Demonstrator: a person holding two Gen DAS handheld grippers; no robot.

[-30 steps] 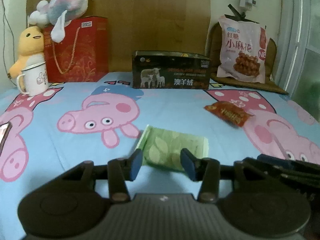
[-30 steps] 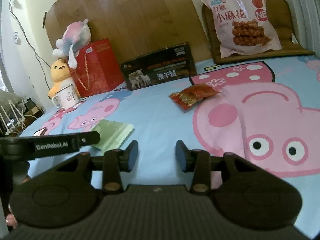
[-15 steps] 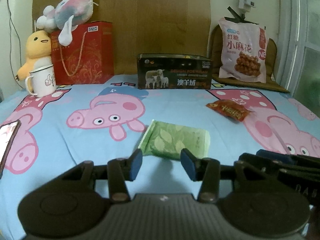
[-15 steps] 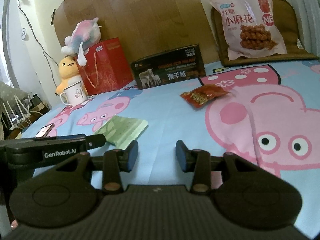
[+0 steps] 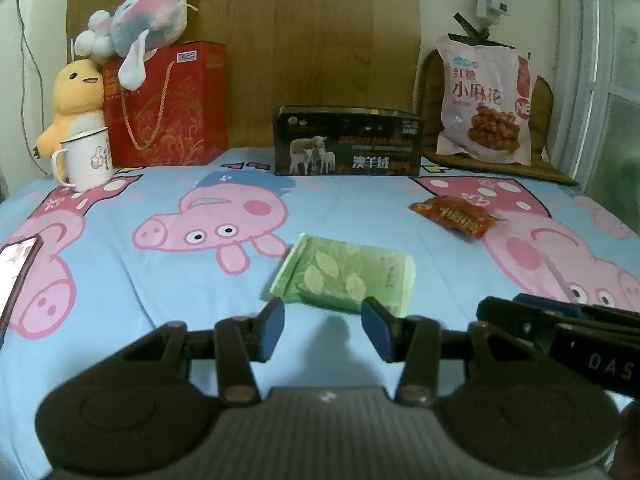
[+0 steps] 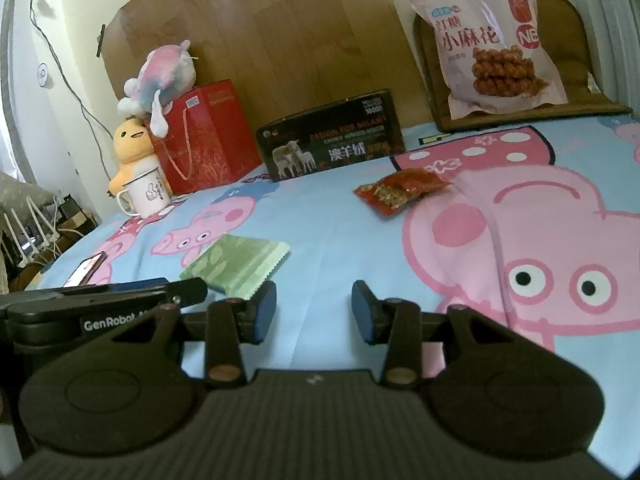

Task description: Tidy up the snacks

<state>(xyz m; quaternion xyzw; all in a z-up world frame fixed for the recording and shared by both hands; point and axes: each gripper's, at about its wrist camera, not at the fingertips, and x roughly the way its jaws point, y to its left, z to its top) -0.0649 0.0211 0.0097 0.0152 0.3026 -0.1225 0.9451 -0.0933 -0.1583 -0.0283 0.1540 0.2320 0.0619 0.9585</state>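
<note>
On the bed (image 5: 340,208), the green packet (image 5: 348,276) lay flat just ahead of the left gripper (image 5: 322,323), whose jaws stood apart, empty. The right gripper (image 6: 314,311), likewise parted and empty, sat beside it, the red packet (image 6: 402,192) well ahead.

Wooden headboard (image 5: 244,40) behind cartoon-pig bedsheet (image 5: 360,208)

pink snack bag (image 6: 494,42): "小麻花"; black box (image 6: 332,142): "design for milan", "澳羊绒"; left gripper (image 6: 192,292): "genrobot".
</note>
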